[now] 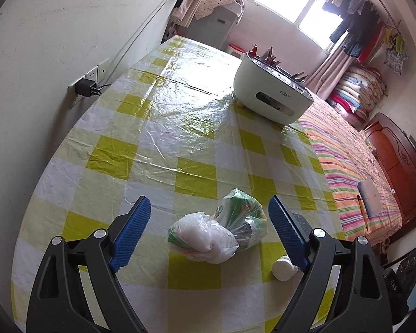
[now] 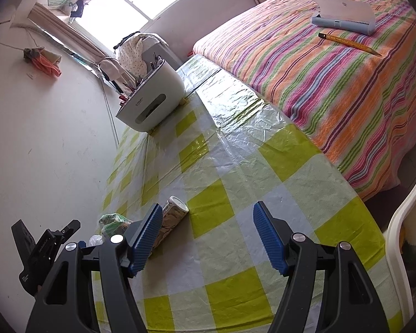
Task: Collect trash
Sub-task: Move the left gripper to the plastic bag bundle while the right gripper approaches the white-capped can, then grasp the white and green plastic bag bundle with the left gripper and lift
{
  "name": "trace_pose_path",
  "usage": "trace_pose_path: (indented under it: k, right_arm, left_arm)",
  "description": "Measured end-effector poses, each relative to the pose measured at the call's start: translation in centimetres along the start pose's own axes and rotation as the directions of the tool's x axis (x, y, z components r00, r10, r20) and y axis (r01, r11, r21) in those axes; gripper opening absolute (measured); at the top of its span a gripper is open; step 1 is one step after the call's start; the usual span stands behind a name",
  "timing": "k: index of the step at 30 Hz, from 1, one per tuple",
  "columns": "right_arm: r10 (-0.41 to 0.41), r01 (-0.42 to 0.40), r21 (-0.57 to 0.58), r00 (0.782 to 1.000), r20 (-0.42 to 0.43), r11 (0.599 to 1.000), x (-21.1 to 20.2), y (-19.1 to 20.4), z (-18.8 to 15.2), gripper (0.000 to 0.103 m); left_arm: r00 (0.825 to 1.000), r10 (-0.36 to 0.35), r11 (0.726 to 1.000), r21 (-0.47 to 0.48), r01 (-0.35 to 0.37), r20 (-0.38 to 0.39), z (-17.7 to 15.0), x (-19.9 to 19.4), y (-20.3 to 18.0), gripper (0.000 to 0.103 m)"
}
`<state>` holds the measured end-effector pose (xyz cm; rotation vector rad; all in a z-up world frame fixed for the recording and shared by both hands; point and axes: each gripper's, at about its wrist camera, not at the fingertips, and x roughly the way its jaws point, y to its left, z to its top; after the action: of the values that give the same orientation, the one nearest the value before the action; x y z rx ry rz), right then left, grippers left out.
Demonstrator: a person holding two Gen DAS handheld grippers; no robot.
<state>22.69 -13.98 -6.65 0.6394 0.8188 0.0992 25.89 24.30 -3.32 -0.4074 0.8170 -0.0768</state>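
Trash bag [image 1: 217, 229], clear plastic bundled around green and white wrappers, lies on the surface [image 1: 163, 127], which wears a glossy yellow-and-white checked cover. Left gripper [image 1: 210, 233] hovers over it, blue pads spread wide, bag lying between them in view, no contact visible. Small white-capped bottle [image 1: 283, 267] lies on its side just beside the bag, partly hidden behind the right-hand pad of the left gripper.

Right gripper [image 2: 208, 238] also spread wide, nothing between its pads but checked cover. In the right wrist view the bottle [image 2: 172, 219] lies just past this gripper's left-hand pad; bag [image 2: 112, 222] sits beyond it, half hidden.

White organizer box [image 1: 271, 91] with pens stands at the far end of the surface, well apart from the trash. Striped bed [image 2: 346, 88] alongside, carrying a pale flat case [image 2: 345, 16] and a pencil [image 2: 349, 43].
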Motion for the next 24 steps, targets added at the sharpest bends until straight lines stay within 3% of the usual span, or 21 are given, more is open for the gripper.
trace_pose_path:
  k: [3,8,11,17,21,24]
  right_arm:
    - [-0.003,0.003,-0.014,1.000,-0.006,1.000,0.1,0.2,-0.2,0.066]
    - [-0.008,0.008,-0.015,1.000,-0.009,1.000,0.2,0.1,-0.4,0.066]
    - [-0.009,0.009,-0.016,1.000,-0.009,1.000,0.2,0.0,-0.4,0.066]
    - [-0.007,0.007,-0.008,1.000,-0.011,1.000,0.2,-0.3,-0.3,0.066]
    - [-0.007,0.007,-0.018,1.000,-0.009,1.000,0.1,-0.2,-0.3,0.066]
    - [-0.008,0.008,-0.020,1.000,-0.009,1.000,0.1,-0.1,-0.3,0.066]
  left_arm:
    - [0.999,-0.015,0.999,0.042,0.017,-0.043,0.4,1.1,-0.7,0.087]
    - [0.991,0.044,0.989,0.149,-0.024,-0.129,-0.1,4.0,-2.3,0.087]
    - [0.982,0.043,0.986,0.167,-0.012,-0.182,-0.7,5.3,-2.8,0.087]
    - [0.968,0.002,0.987,0.155,0.038,-0.249,-2.1,5.9,-4.1,0.087]
    - [0.945,-0.056,0.993,0.081,0.086,-0.322,-2.8,6.9,-4.3,0.088]
    - [0.952,-0.036,0.994,0.088,0.065,-0.303,-3.2,6.8,-4.9,0.089]
